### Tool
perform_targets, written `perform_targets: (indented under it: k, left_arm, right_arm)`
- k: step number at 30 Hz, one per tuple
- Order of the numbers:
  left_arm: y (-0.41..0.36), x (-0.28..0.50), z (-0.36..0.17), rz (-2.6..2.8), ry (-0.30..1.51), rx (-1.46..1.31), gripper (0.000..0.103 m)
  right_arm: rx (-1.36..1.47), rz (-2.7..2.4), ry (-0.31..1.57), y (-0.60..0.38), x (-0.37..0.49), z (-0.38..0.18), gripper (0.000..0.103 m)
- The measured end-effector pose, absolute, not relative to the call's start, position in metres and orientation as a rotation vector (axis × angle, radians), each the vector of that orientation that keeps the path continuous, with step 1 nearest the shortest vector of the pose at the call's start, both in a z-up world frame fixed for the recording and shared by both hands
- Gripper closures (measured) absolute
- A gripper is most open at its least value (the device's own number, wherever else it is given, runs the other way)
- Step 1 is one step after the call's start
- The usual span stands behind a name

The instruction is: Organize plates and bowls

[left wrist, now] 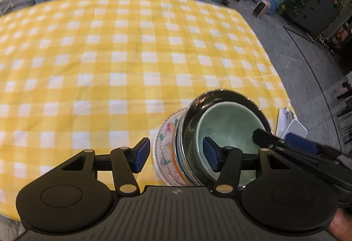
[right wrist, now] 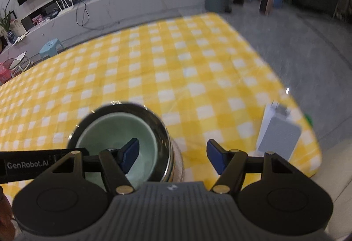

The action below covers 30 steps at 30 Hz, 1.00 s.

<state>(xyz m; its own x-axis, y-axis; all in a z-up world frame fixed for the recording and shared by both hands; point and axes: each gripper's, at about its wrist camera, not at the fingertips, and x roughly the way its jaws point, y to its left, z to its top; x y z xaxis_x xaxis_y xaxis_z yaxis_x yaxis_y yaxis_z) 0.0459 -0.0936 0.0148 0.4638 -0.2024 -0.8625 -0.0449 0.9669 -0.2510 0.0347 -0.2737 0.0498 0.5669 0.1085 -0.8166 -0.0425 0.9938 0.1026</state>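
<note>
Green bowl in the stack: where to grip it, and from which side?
Take the green bowl by its rim, coming from above with one finger inside and one outside. It sits nested upright in the metal bowl, so only the rim stands free; its wall is mostly hidden.

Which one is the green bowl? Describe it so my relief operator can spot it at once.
Start at the yellow checked tablecloth and find the stack of dishes at its near right edge. The pale green bowl is nested on top, inside the dark shiny metal bowl, above a floral-patterned plate. It is the only plain, matte green piece.
</note>
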Motion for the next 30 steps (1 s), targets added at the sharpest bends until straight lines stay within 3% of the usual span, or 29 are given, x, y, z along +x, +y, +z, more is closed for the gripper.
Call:
perform_targets:
  k: [5, 10, 14, 30]
  left_arm:
    - [-0.093, 0.026, 0.040, -0.104, 0.997, -0.223, 0.033]
    - [-0.090, -0.002, 0.056, -0.111, 0.901, -0.228, 0.028]
    - [-0.088, -0.021, 0.060, -0.096, 0.836, -0.244, 0.014]
    - [-0.104, -0.051, 0.035, -0.036, 0.860, -0.150, 0.014]
  right_arm:
    - [0.015, 0.086, 0.836, -0.270, 0.015, 0.077, 0.021]
    - [0.004, 0.087, 0.743, -0.268, -0.010, 0.092, 0.016]
    - [0.028, 0.079, 0.663, -0.270, -0.036, 0.095, 0.014]
    - [0.062, 0.036, 0.685, -0.281, -0.078, 0.071, 0.003]
